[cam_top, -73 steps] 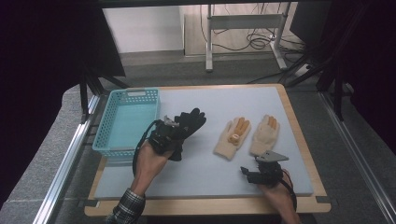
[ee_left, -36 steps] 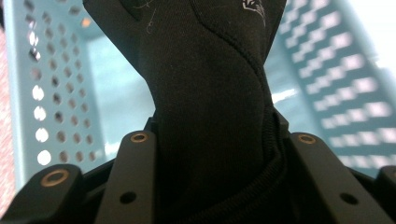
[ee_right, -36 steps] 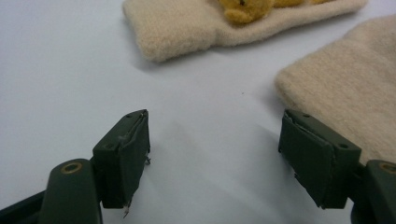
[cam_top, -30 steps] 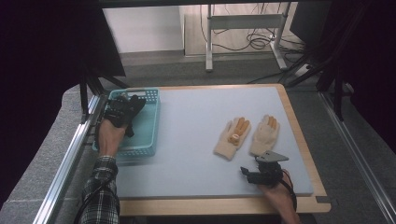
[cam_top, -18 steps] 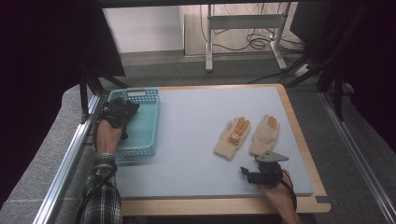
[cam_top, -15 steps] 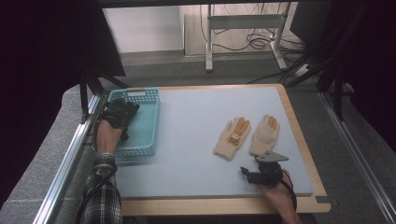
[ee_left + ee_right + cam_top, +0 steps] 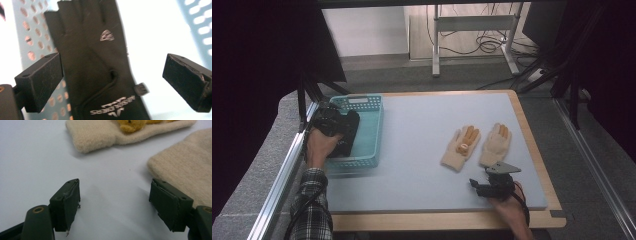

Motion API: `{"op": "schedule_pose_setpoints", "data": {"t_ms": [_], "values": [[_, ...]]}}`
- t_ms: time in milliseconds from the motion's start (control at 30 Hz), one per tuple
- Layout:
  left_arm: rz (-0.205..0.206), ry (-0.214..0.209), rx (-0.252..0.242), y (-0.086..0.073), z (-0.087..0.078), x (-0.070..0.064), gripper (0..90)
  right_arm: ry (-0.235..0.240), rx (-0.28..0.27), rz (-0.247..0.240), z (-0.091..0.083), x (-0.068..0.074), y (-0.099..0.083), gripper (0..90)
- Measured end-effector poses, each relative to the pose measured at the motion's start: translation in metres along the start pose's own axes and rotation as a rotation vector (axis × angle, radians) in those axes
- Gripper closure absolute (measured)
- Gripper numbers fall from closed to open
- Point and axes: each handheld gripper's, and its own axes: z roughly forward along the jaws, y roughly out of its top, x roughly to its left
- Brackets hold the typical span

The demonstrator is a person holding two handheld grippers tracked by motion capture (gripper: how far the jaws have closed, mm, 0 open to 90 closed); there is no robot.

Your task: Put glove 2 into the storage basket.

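Across the table (image 7: 412,150), the black glove (image 7: 95,67) lies in the basket (image 7: 367,107), left gripper (image 7: 329,120) fingers released. Two cream gloves (image 7: 477,145) are left, I judge; the right gripper (image 7: 492,187) gapes beside them.

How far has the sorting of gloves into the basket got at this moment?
Done: the black glove lies in the teal basket, with the left gripper open above it. In hand: nothing; the right gripper rests open on the table beside the two cream gloves. Left: both cream gloves remain outside the basket.
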Motion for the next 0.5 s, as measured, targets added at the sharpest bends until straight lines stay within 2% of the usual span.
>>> {"op": "schedule_pose_setpoints", "data": {"t_ms": [67, 100, 167, 400, 500], "values": [[0.009, -0.031, -0.034, -0.003, -0.005, -0.004, 2.9, 0.000, 0.000, 0.000, 0.000, 0.000, 0.000, 24.3], [0.009, -0.031, -0.034, -0.003, -0.005, -0.004, 2.4, 0.000, 0.000, 0.000, 0.000, 0.000, 0.000, 24.3], [0.041, -0.067, -0.079, -0.007, -0.011, -0.013, 1.6, 0.000, 0.000, 0.000, 0.000, 0.000, 0.000, 24.3], [0.112, -0.113, -0.175, -0.011, -0.027, -0.033, 1.4, 0.000, 0.001, 0.000, 0.000, 0.000, 0.000, 24.3], [0.162, -0.117, -0.185, -0.012, -0.038, -0.044, 1.4, 0.000, 0.000, 0.000, 0.000, 0.000, 0.000, 24.4]]}}
